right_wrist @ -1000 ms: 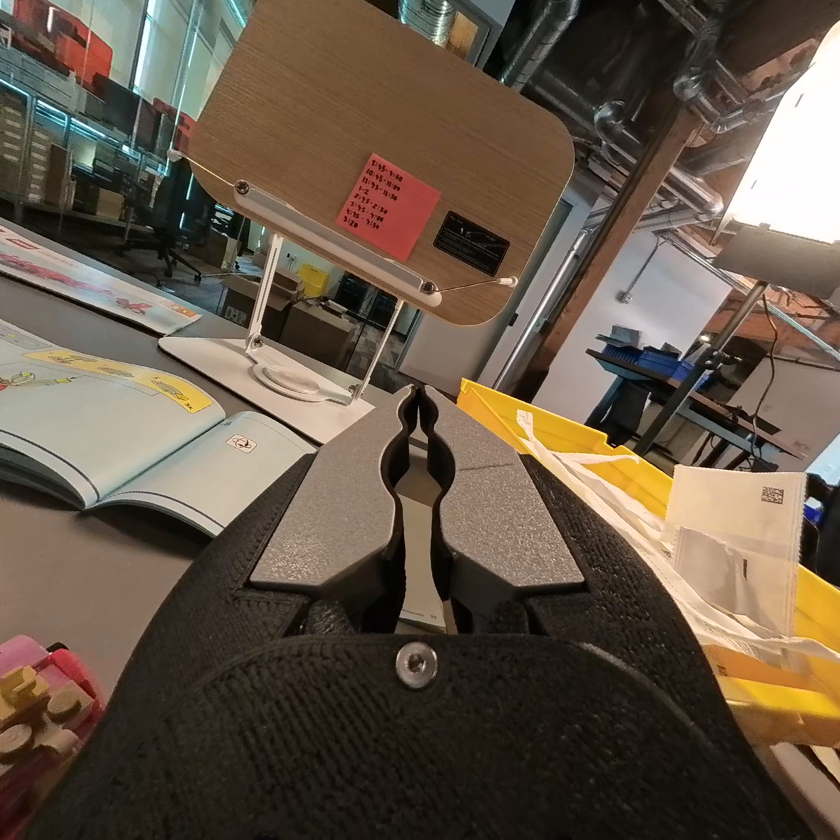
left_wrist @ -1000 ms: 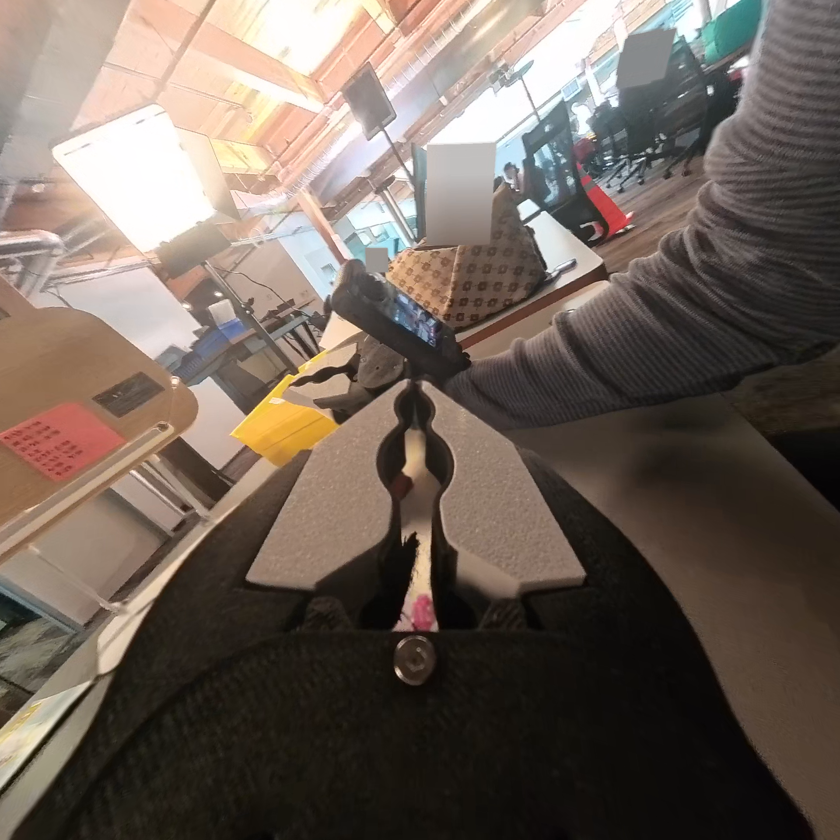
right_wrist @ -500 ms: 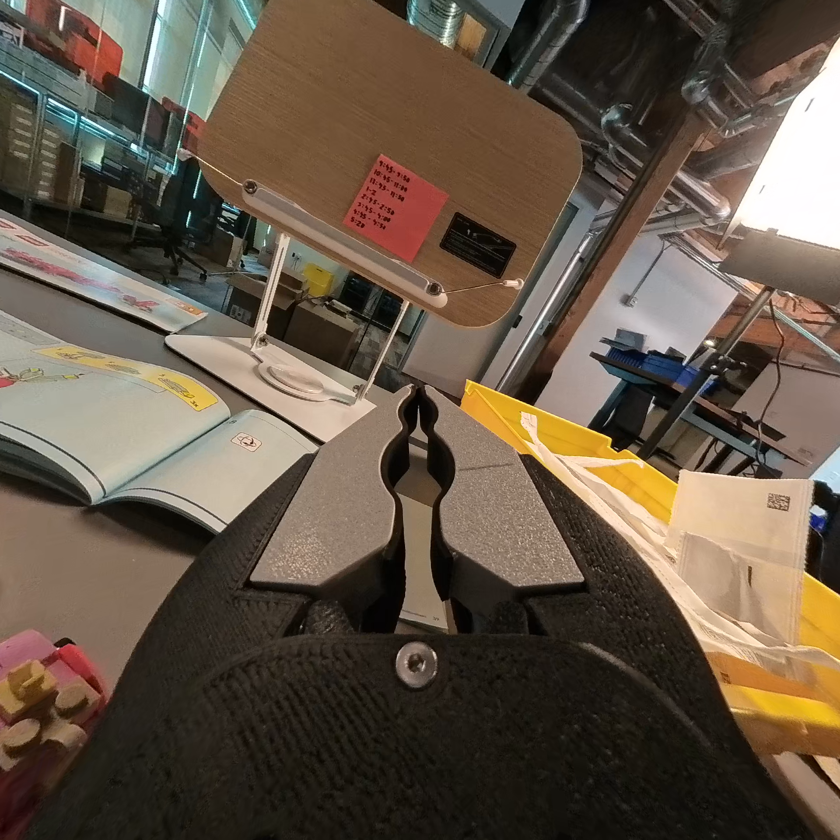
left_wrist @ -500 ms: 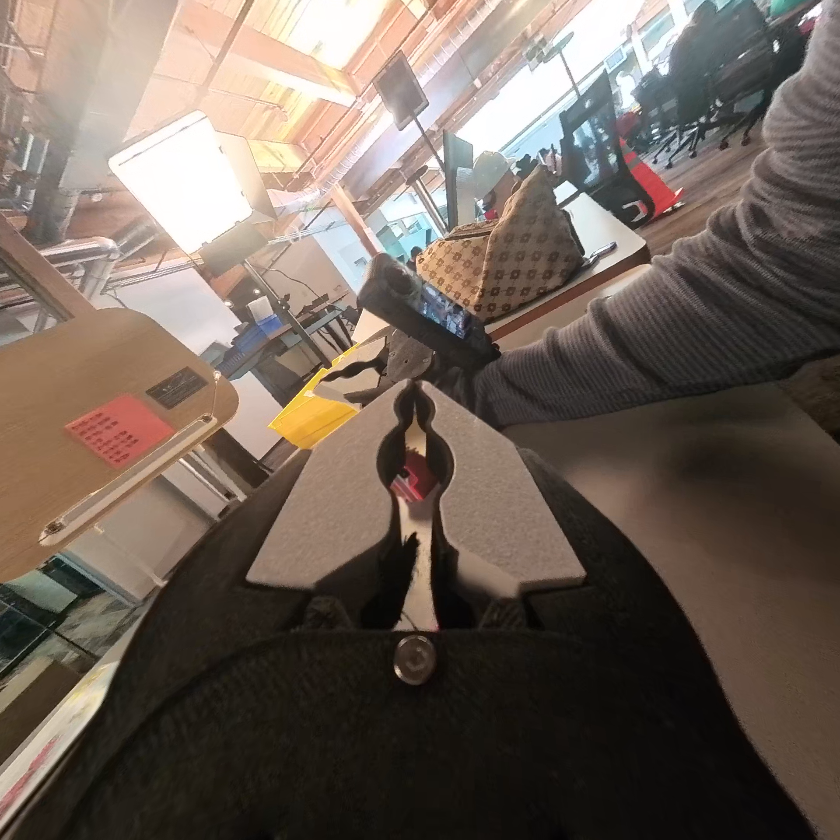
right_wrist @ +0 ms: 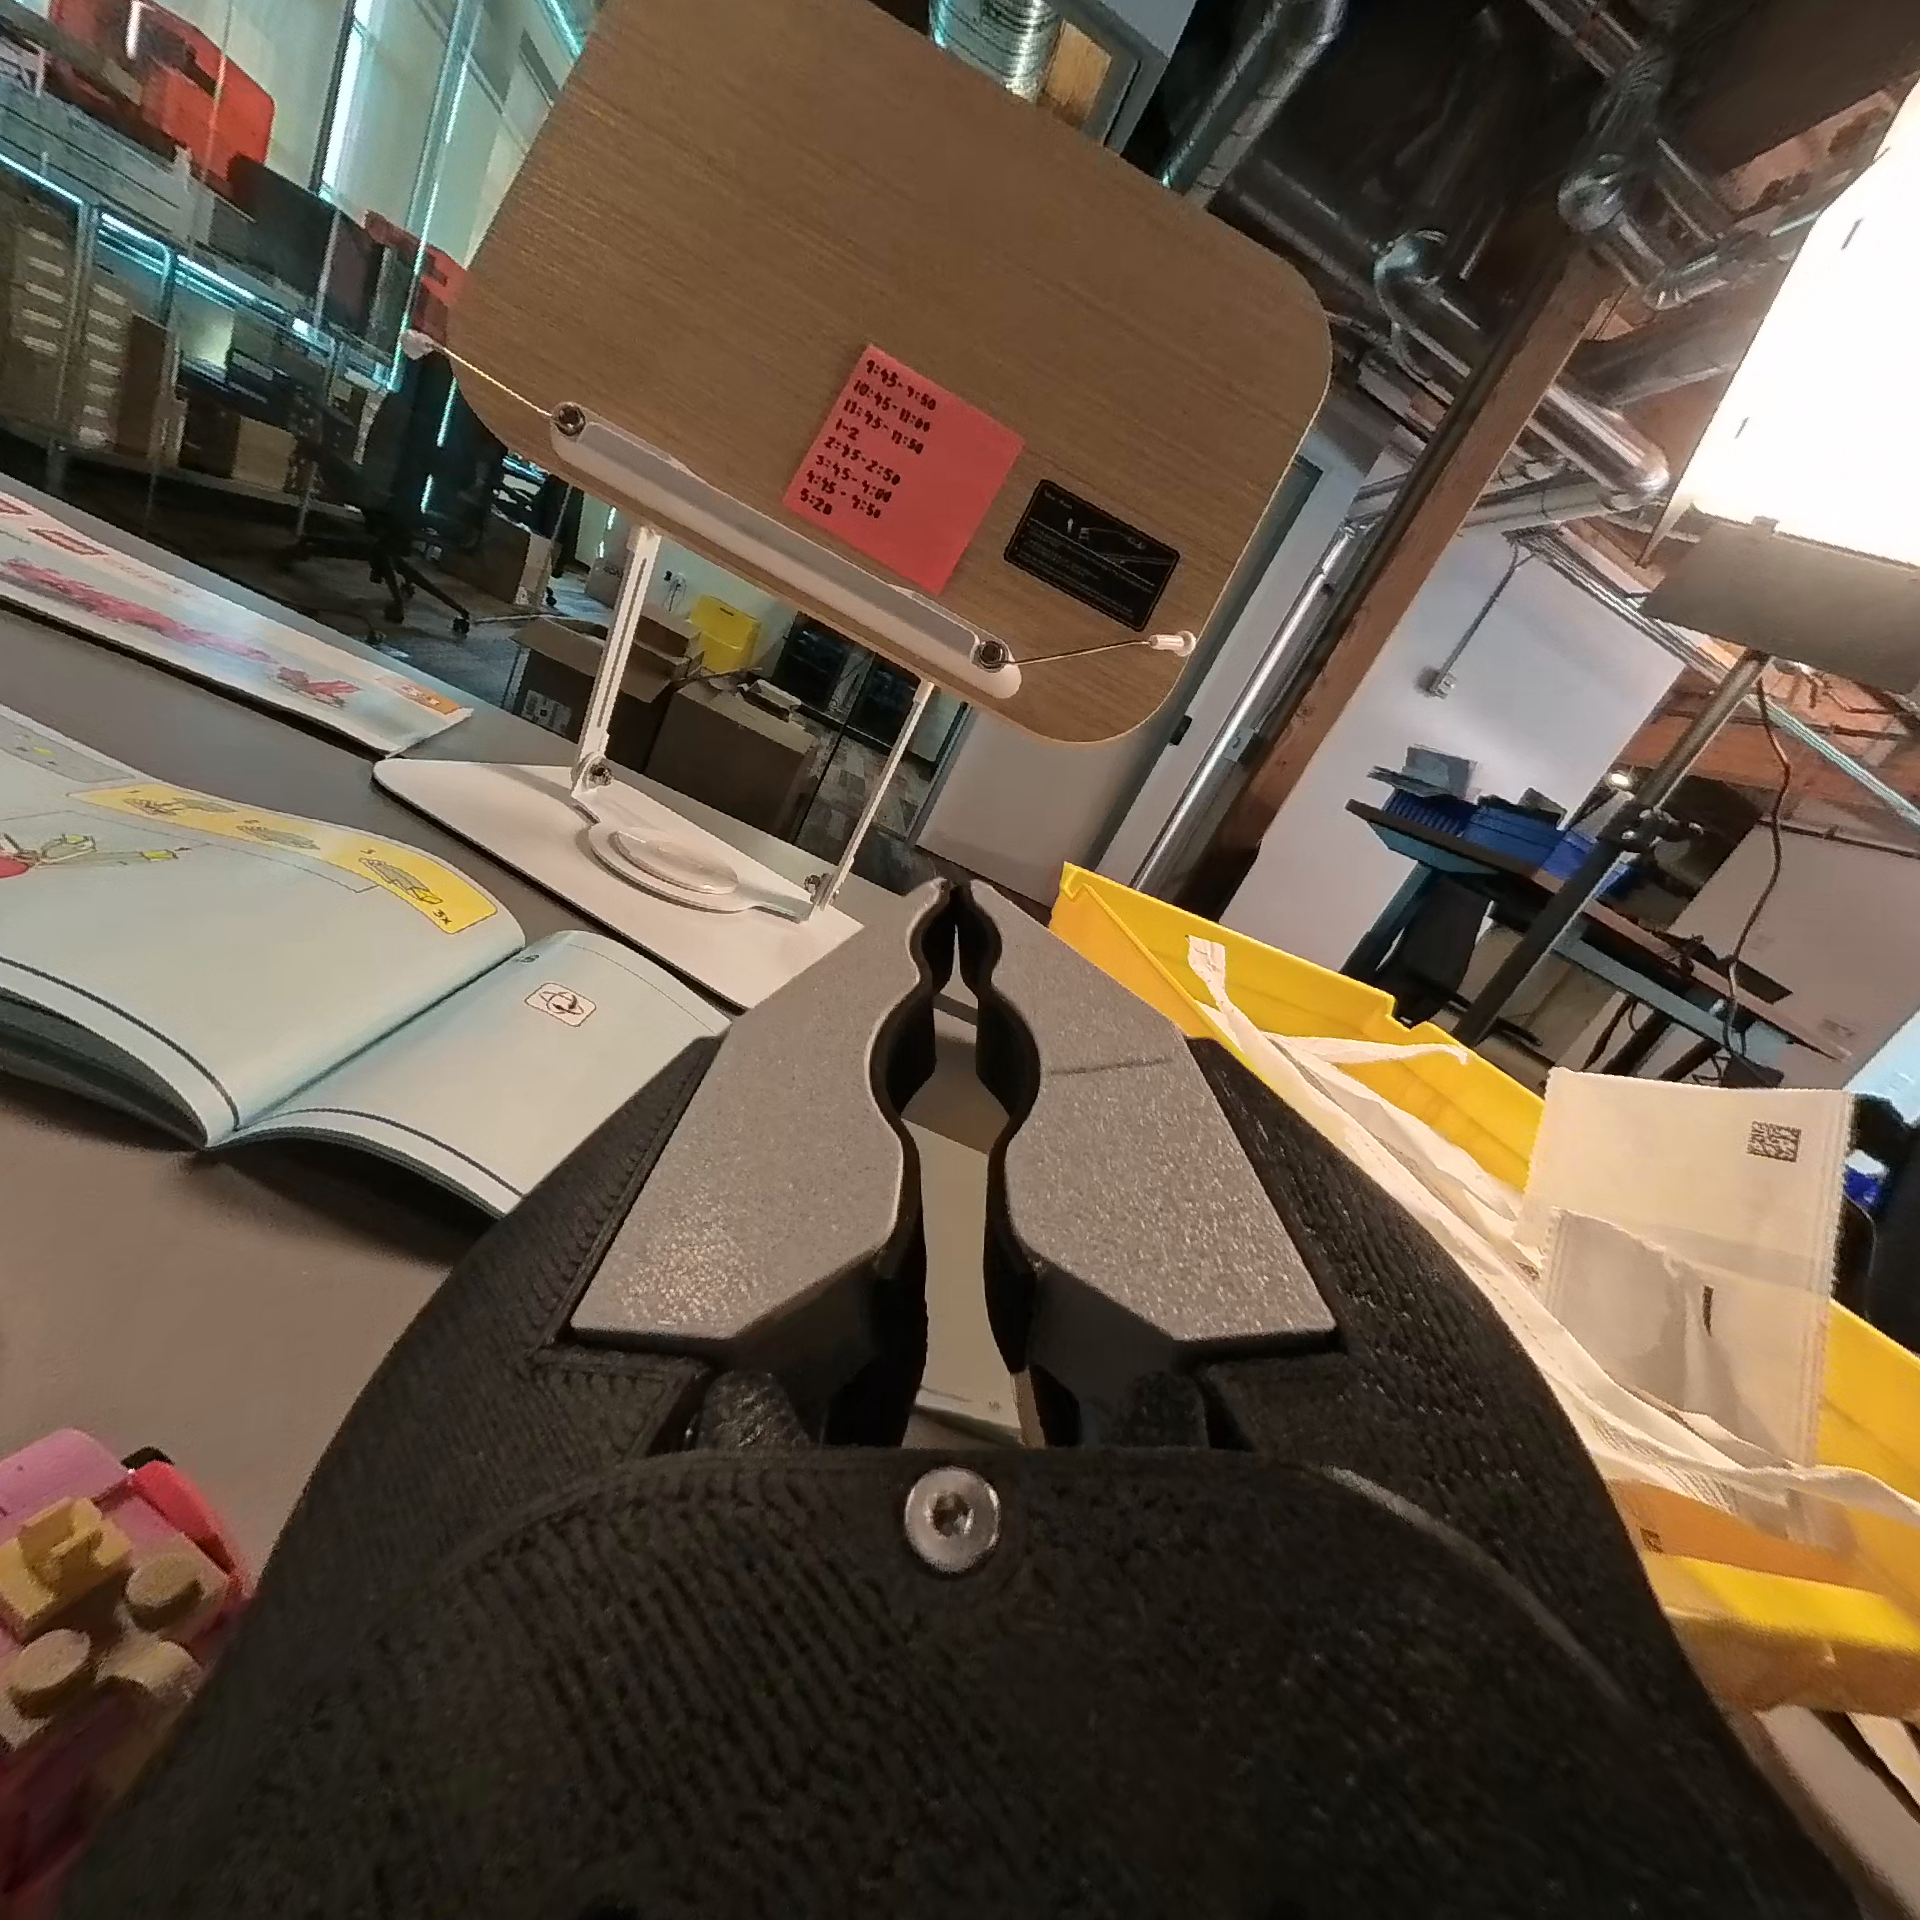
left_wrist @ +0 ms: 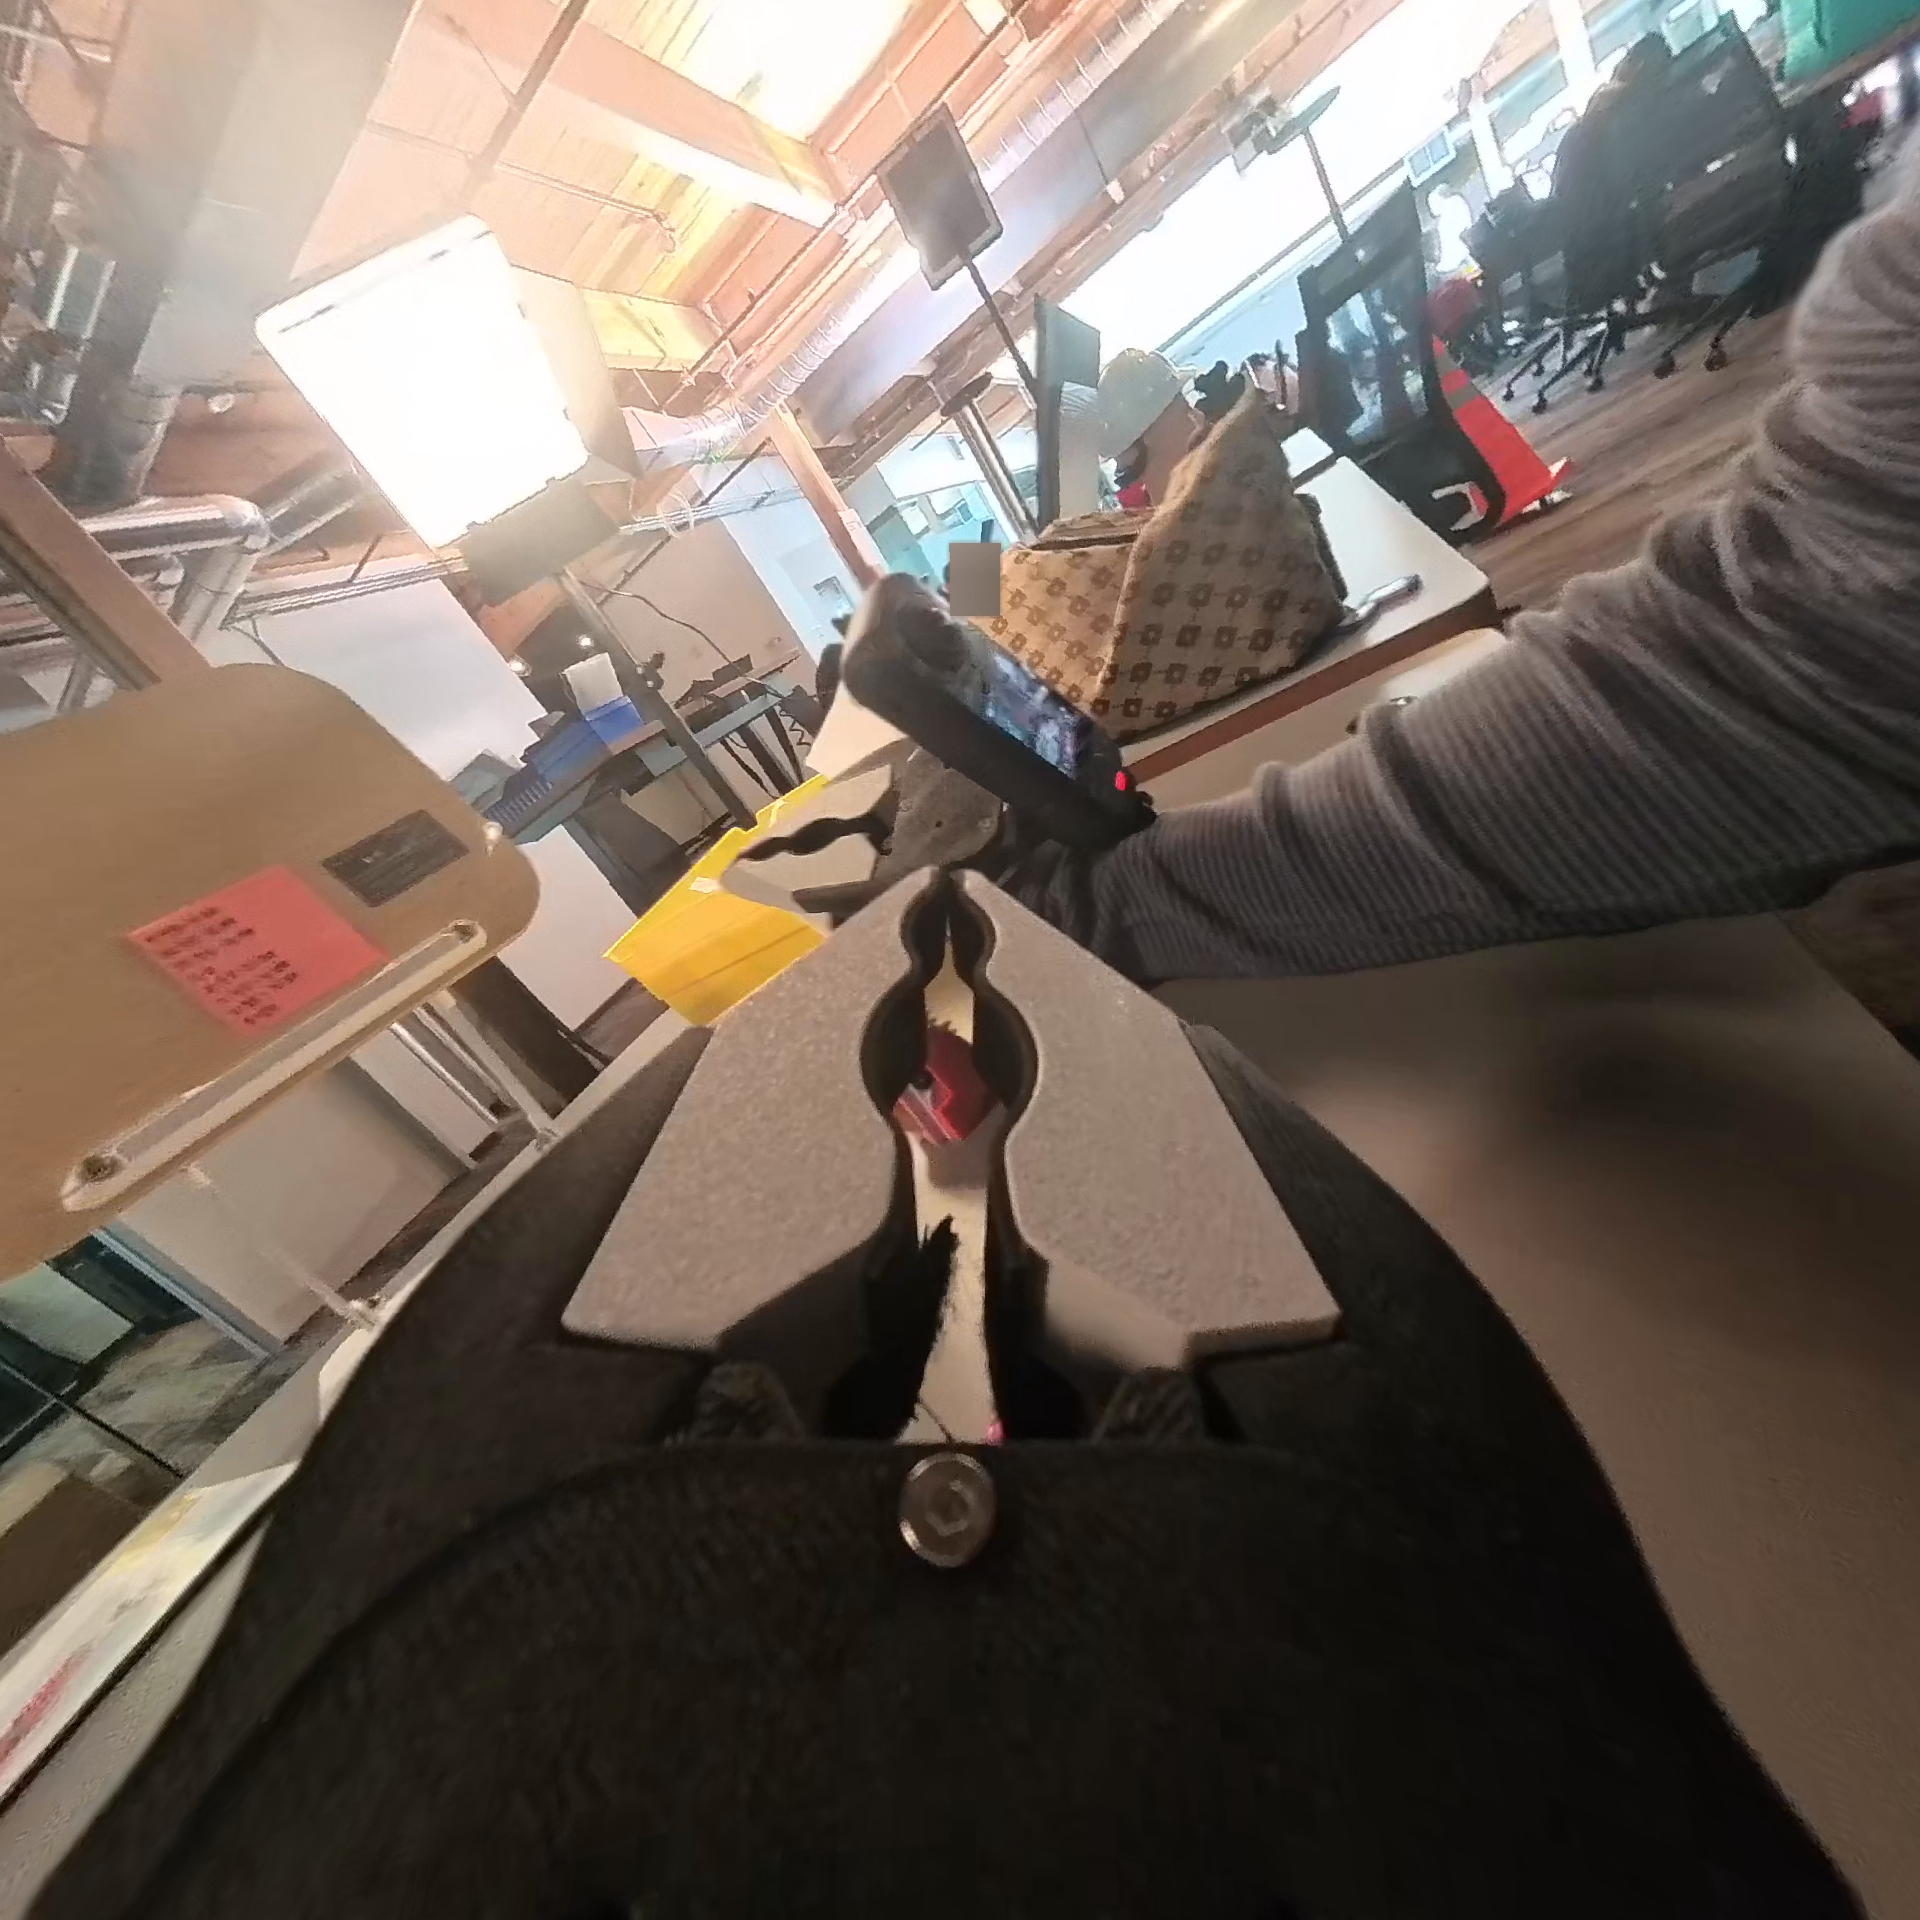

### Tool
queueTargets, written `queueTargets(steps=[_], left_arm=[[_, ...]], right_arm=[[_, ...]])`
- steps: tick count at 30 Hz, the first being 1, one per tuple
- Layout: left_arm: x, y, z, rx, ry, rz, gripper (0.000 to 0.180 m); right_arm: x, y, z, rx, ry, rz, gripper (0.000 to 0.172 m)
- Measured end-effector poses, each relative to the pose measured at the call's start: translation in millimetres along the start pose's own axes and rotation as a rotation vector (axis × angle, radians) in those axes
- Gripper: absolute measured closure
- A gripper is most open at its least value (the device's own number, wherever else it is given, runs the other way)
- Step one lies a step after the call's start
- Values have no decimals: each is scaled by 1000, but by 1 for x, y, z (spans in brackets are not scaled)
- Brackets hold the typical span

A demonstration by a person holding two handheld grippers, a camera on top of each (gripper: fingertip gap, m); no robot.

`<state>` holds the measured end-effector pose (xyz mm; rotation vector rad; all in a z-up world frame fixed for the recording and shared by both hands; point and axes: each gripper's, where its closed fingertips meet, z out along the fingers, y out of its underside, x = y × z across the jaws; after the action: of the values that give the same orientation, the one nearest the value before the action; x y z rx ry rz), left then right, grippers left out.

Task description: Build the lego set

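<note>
My left gripper [left_wrist: 951, 885] is shut, its grey fingertips touching, low over the grey table [left_wrist: 1558, 1195]. A small red brick [left_wrist: 940, 1091] shows through the hollow between the fingers; I cannot tell whether it touches them. My right gripper [right_wrist: 954, 904] is shut with nothing between its tips. It also shows in the left wrist view [left_wrist: 805, 862], shut, with a dark camera [left_wrist: 987, 717] on top and a grey sleeve [left_wrist: 1455, 810] behind it. It points at a wooden book stand [right_wrist: 894, 343] bearing a red note [right_wrist: 902, 468].
An open pale blue booklet [right_wrist: 260, 997] lies left of the right gripper. A yellow bin [right_wrist: 1299, 997] with white paper bags [right_wrist: 1683, 1226] stands at its right. A pink and tan brick model [right_wrist: 83, 1579] sits at the lower left. The stand's white base [right_wrist: 499, 810] lies ahead. One gripper's finger ends stand about 25 centimetres off the other's. The right tips stand about 25 centimetres off the red note [right_wrist: 902, 468].
The left gripper has turned, bringing the book stand further into view at left and a red brick into the hollow between its fingers. The right gripper has barely moved. Both stayed shut.
</note>
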<state>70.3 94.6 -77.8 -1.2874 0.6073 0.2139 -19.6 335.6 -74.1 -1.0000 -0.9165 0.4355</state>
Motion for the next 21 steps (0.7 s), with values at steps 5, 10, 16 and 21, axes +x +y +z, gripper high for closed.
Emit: queueTargets(steps=[5, 10, 16, 21], left_arm=[[-16, 3, -3, -9, -55, -40, 180], [-40, -6, -16, -25, -142, 9, 180], [-74, -17, -81, -202, -205, -105, 180], [-119, -46, -166, -334, -375, -189, 175]], right_arm=[[10, 3, -6, -18, 48, 4, 172], [14, 1, -18, -42, 92, -42, 172], [15, 5, -33, -95, 88, -72, 172], [19, 11, -38, -123, 89, -44, 172]])
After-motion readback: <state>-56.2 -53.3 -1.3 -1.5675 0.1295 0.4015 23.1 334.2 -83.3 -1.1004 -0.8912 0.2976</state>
